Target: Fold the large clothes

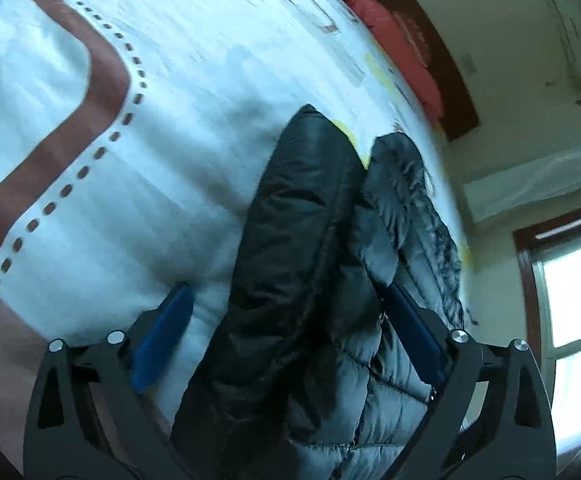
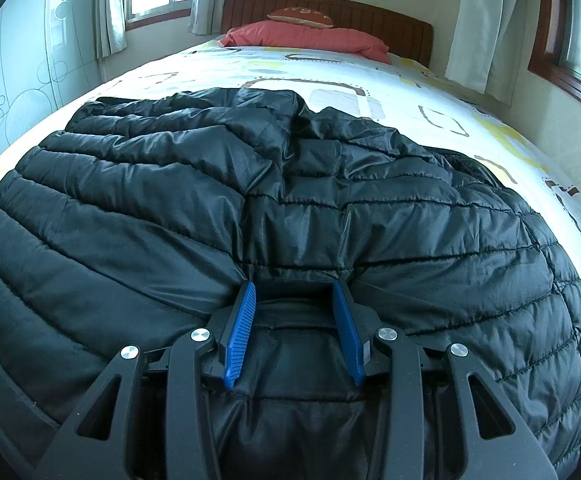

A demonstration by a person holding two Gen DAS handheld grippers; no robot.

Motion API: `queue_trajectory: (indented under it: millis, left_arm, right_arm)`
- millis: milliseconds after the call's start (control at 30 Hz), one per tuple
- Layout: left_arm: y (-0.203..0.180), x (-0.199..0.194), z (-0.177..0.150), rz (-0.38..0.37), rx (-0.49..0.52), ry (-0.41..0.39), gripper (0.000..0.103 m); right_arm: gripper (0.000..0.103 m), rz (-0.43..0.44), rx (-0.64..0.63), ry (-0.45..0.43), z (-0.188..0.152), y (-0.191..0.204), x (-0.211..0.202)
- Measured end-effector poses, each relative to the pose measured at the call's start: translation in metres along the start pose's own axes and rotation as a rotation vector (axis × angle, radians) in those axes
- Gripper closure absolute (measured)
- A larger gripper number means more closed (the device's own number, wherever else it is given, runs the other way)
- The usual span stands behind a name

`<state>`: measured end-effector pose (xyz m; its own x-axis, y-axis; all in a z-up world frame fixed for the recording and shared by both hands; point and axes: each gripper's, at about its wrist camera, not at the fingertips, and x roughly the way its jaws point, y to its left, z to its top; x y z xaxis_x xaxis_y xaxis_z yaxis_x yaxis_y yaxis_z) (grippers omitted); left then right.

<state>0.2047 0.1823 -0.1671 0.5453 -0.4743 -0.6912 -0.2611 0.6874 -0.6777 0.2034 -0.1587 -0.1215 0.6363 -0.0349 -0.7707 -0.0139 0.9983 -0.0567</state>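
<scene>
A black quilted puffer jacket [image 2: 330,200] lies spread across the bed. In the right wrist view my right gripper [image 2: 294,284] is shut on a bunched fold of its near edge, and the fabric puckers at both blue pads [image 2: 242,332]. In the left wrist view my left gripper [image 1: 284,288] stands wide open. A long folded part of the jacket [image 1: 290,240] runs between its jaws. The left pad [image 1: 162,340] is clear of the cloth, while the right pad lies against it. A fur-trimmed hood [image 1: 426,208] lies beside that part.
The bed sheet [image 2: 410,80] is white with brown and yellow shapes. A red pillow [image 2: 310,36] lies against the wooden headboard [image 2: 390,24]. Curtains [image 2: 478,20] and windows line the far and right walls, and a patterned wardrobe [image 2: 18,60] stands at the left.
</scene>
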Motion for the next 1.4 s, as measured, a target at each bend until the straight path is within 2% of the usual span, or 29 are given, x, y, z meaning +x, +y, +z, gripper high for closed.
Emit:
queue_trajectory:
  millis: [133, 167, 233, 333, 367, 433, 467, 533, 633, 767, 833, 867, 967, 1033, 1167, 1267, 1333, 1400]
  left_arm:
    - [-0.013, 0.009, -0.006, -0.157, 0.011, 0.079, 0.008]
    - [-0.016, 0.012, -0.007, -0.157, 0.03, 0.081, 0.008]
    - [-0.016, 0.02, -0.008, -0.087, 0.062, 0.071, 0.014]
    - [-0.022, 0.026, -0.012, -0.053, 0.083, 0.049, 0.015]
    - [-0.025, 0.025, -0.015, -0.037, 0.095, 0.046, 0.018]
    - [-0.027, 0.025, -0.017, -0.039, 0.102, 0.043, 0.035]
    - [-0.027, 0.024, -0.017, -0.06, 0.091, 0.044, 0.041]
    - [-0.028, 0.021, -0.02, -0.108, 0.072, 0.042, 0.061]
    - [-0.034, 0.008, -0.028, -0.119, 0.095, 0.009, 0.073]
    - [-0.054, -0.01, -0.032, -0.146, 0.122, -0.039, 0.077]
    - [-0.06, -0.017, -0.034, -0.157, 0.133, -0.056, 0.078]
    - [-0.063, -0.018, -0.035, -0.161, 0.135, -0.058, 0.078]
    - [-0.071, -0.022, -0.036, -0.161, 0.149, -0.065, 0.079]
    - [-0.074, -0.023, -0.036, -0.166, 0.148, -0.063, 0.079]
    - [-0.077, -0.027, -0.037, -0.168, 0.156, -0.066, 0.079]
    - [-0.083, -0.031, -0.038, -0.173, 0.162, -0.067, 0.079]
    - [-0.089, -0.032, -0.039, -0.173, 0.172, -0.069, 0.079]
    - [-0.099, -0.035, -0.042, -0.169, 0.188, -0.071, 0.079]
  right_arm:
    - [0.062, -0.001, -0.001, 0.0, 0.0, 0.0, 0.0]
    - [0.062, 0.0, 0.0, 0.0, 0.0, 0.0, 0.0]
    - [0.062, 0.0, 0.0, 0.001, 0.0, 0.001, 0.001]
    - [0.062, -0.001, 0.001, -0.001, 0.0, 0.001, 0.002]
    - [0.062, -0.002, 0.001, -0.001, 0.0, 0.001, 0.002]
    - [0.062, -0.002, -0.001, -0.001, 0.0, 0.001, 0.002]
    - [0.062, -0.002, 0.0, -0.001, 0.0, 0.001, 0.002]
    - [0.062, 0.0, 0.002, -0.001, -0.001, 0.001, 0.002]
    - [0.062, 0.0, 0.002, -0.002, 0.0, 0.002, 0.003]
    - [0.062, 0.026, 0.024, -0.007, 0.003, -0.005, -0.001]
    - [0.059, 0.084, 0.086, -0.015, 0.007, -0.021, -0.007]
    - [0.054, 0.107, 0.13, -0.023, 0.008, -0.033, -0.012]
    - [0.046, 0.14, 0.251, -0.075, 0.011, -0.08, -0.03]
    - [0.044, 0.131, 0.308, -0.109, 0.013, -0.115, -0.042]
    - [0.029, 0.039, 0.424, -0.148, 0.008, -0.195, -0.055]
    - [0.028, -0.021, 0.483, -0.081, -0.005, -0.236, -0.039]
    - [0.028, 0.032, 0.534, 0.014, -0.015, -0.262, -0.014]
    - [0.028, 0.138, 0.599, 0.078, -0.022, -0.28, 0.011]
